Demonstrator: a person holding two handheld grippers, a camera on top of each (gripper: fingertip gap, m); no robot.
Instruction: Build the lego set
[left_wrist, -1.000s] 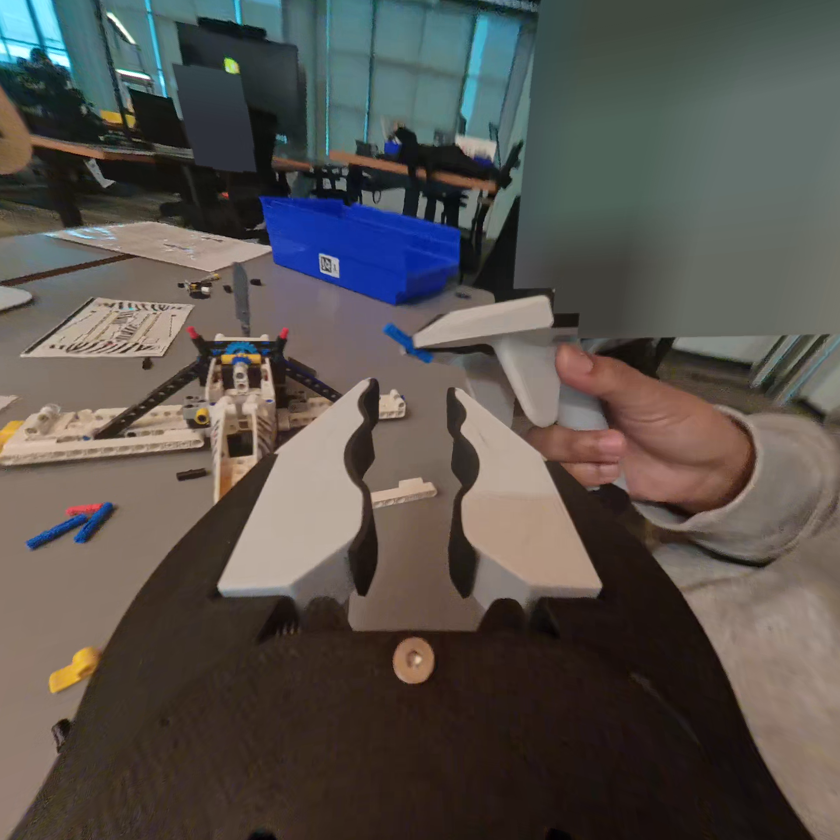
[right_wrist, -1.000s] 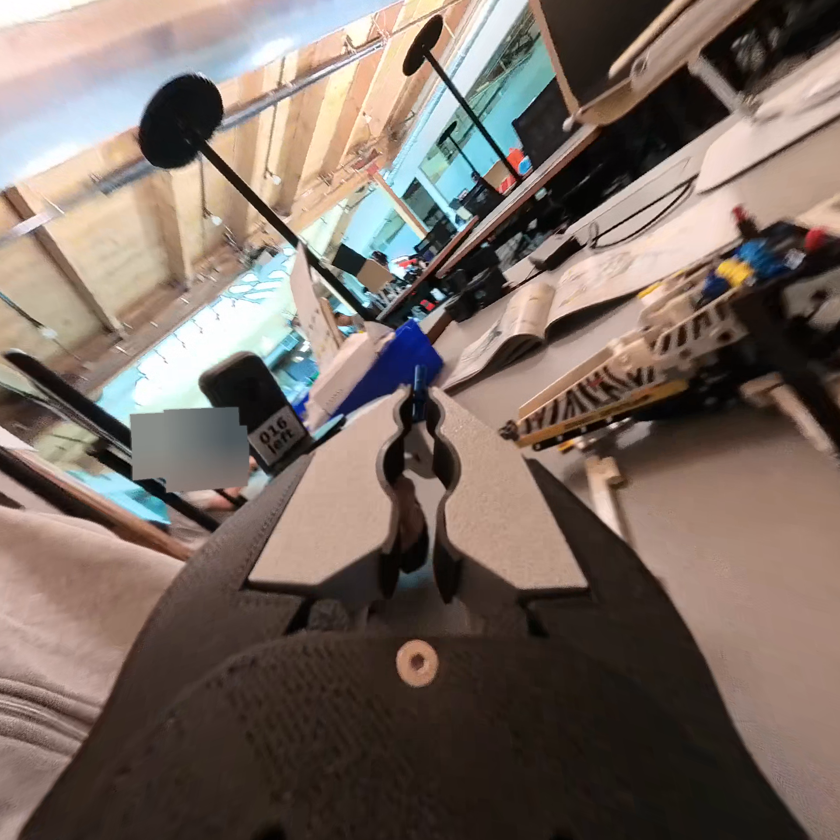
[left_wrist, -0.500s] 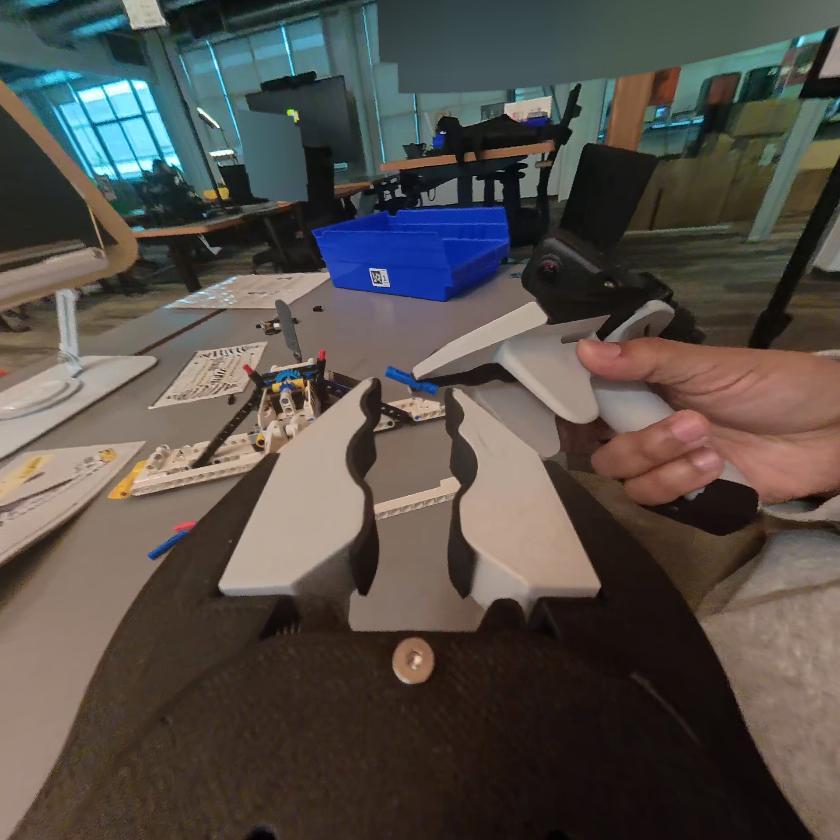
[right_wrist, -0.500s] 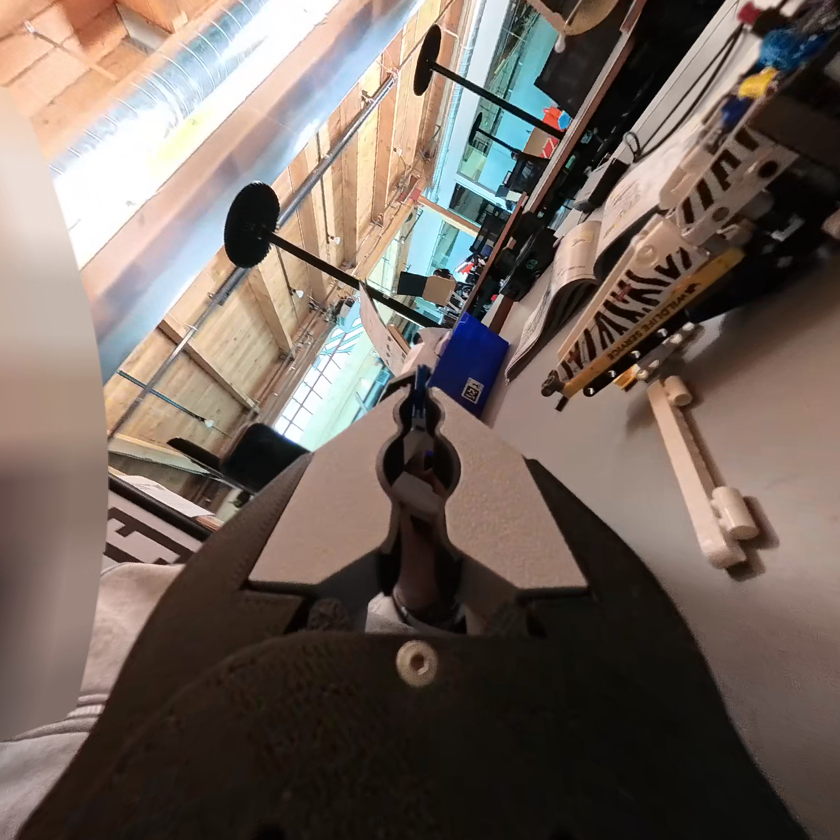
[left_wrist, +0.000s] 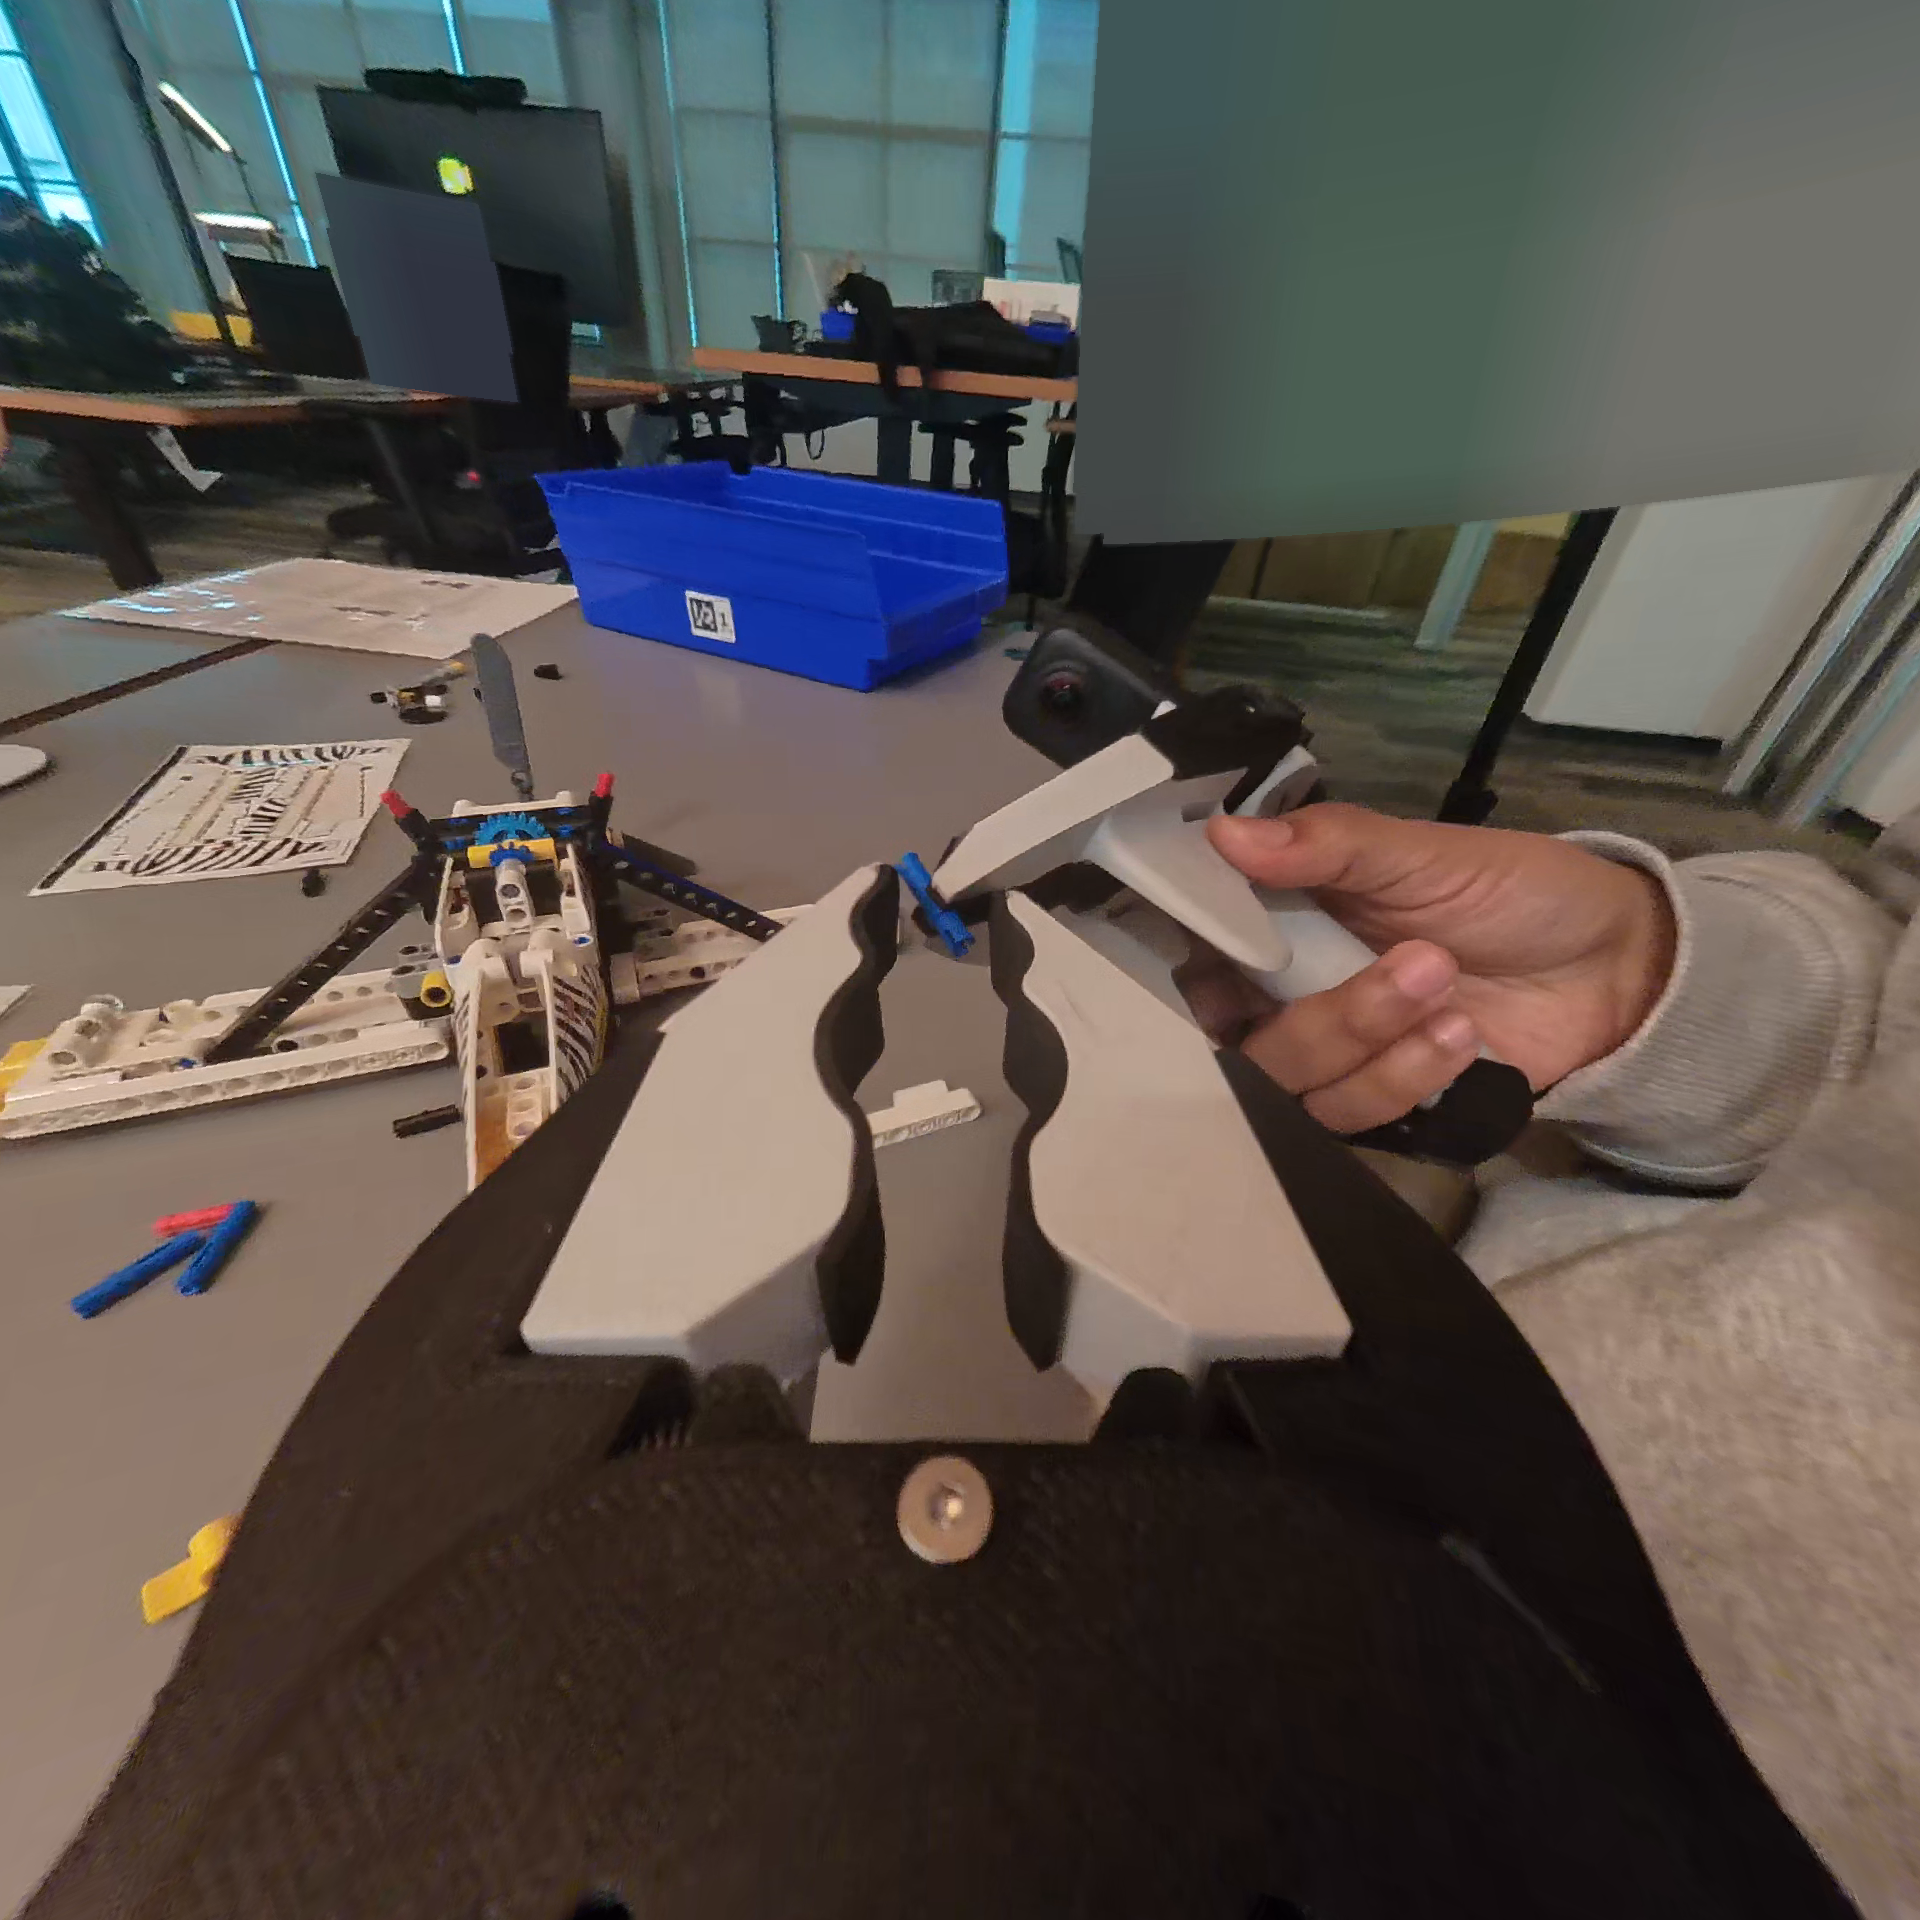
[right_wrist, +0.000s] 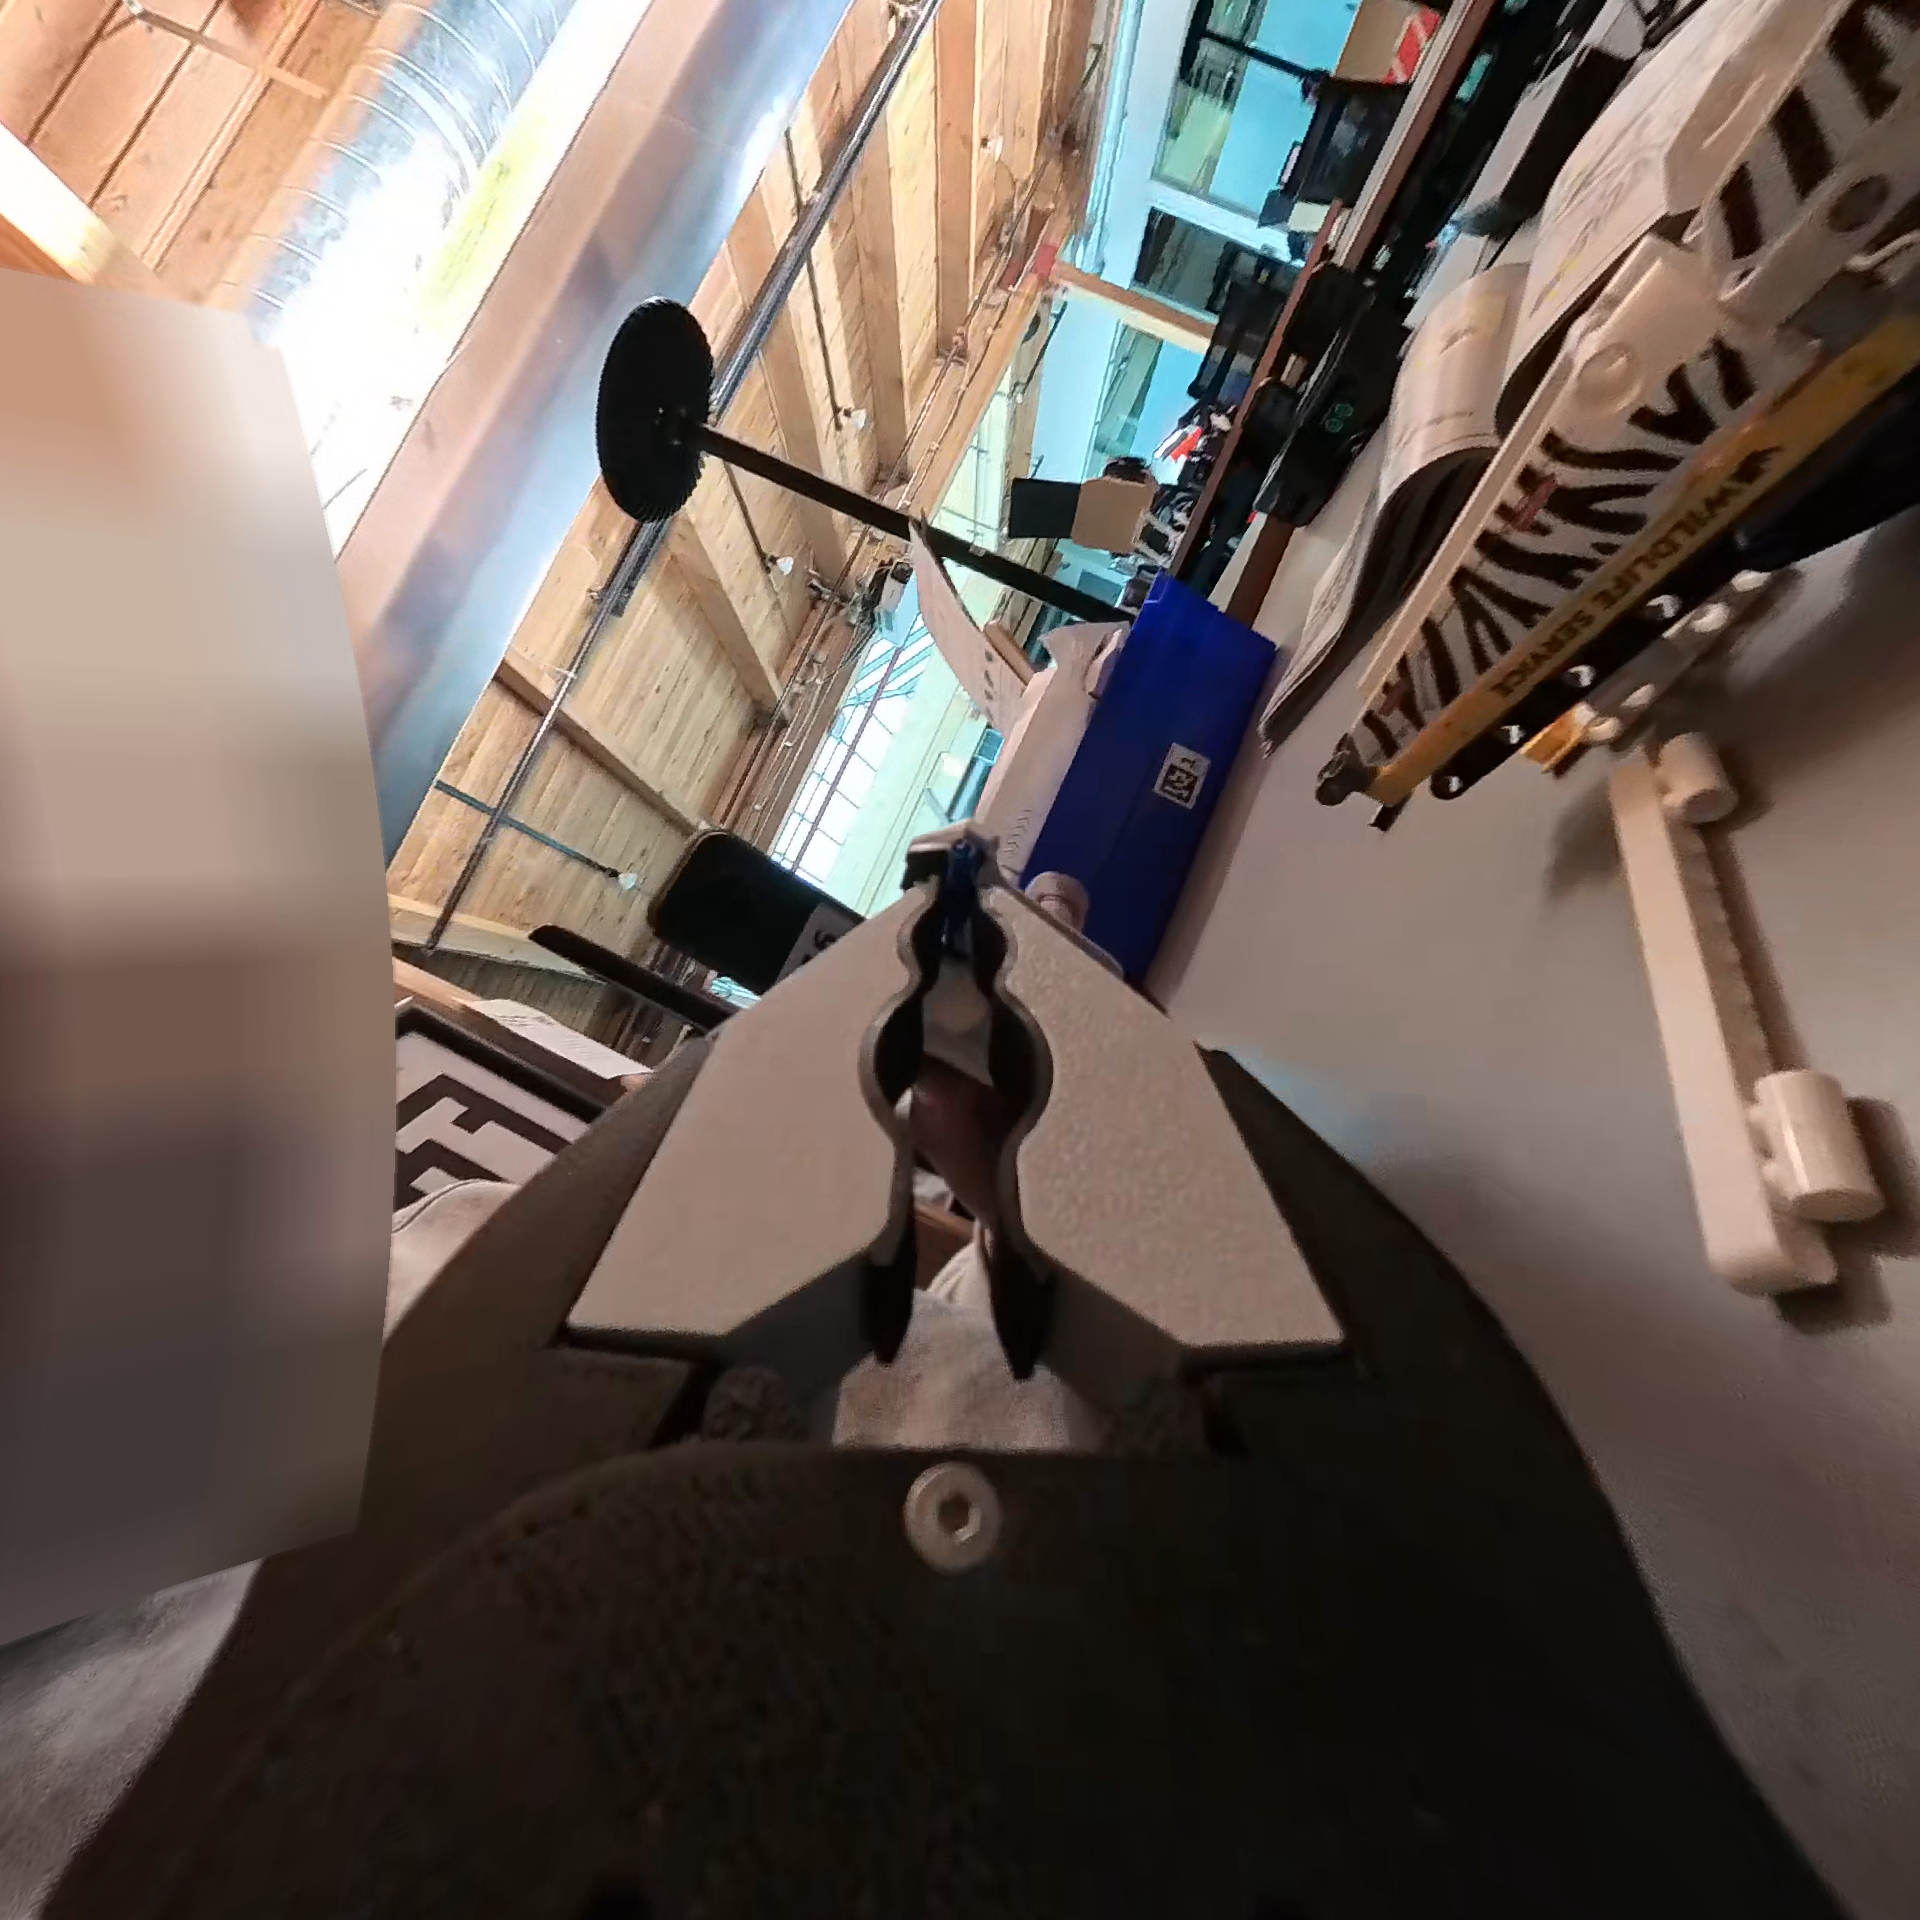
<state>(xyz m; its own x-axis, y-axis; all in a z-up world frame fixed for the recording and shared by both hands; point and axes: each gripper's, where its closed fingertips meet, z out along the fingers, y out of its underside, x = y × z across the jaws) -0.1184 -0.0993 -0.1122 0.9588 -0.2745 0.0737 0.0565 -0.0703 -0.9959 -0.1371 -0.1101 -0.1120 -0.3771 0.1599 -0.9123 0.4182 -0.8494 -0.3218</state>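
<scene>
My right gripper (right_wrist: 958, 914) is shut on a small blue pin (right_wrist: 962, 857) that sticks out past its fingertips. In the left wrist view this gripper (left_wrist: 961, 881) is held by a hand (left_wrist: 1455, 935) and brings the blue pin (left_wrist: 935, 902) between my left gripper's fingertips. My left gripper (left_wrist: 943, 896) is open, its jaws fairly narrow, and the pin lies close to the left pad with a gap on the right side. The partly built white, black and zebra-striped lego model (left_wrist: 509, 935) stands on the grey table (left_wrist: 727, 769) to the left, and also shows in the right wrist view (right_wrist: 1621, 499).
A white beam (left_wrist: 925, 1107) lies under my left fingers and also shows in the right wrist view (right_wrist: 1704, 997). Loose blue and red pins (left_wrist: 177, 1247) and a yellow piece (left_wrist: 187, 1579) lie at the left. A blue bin (left_wrist: 790, 571) and a sticker sheet (left_wrist: 229, 810) are farther back. Both grippers' tips are close together, under 4 cm apart. From either gripper's tips it is about 20 cm to the yellow piece (left_wrist: 187, 1579).
My left jaws have narrowed. The right gripper, still shut on the blue pin, has come down and brought the pin from above the left fingertips to between them.
</scene>
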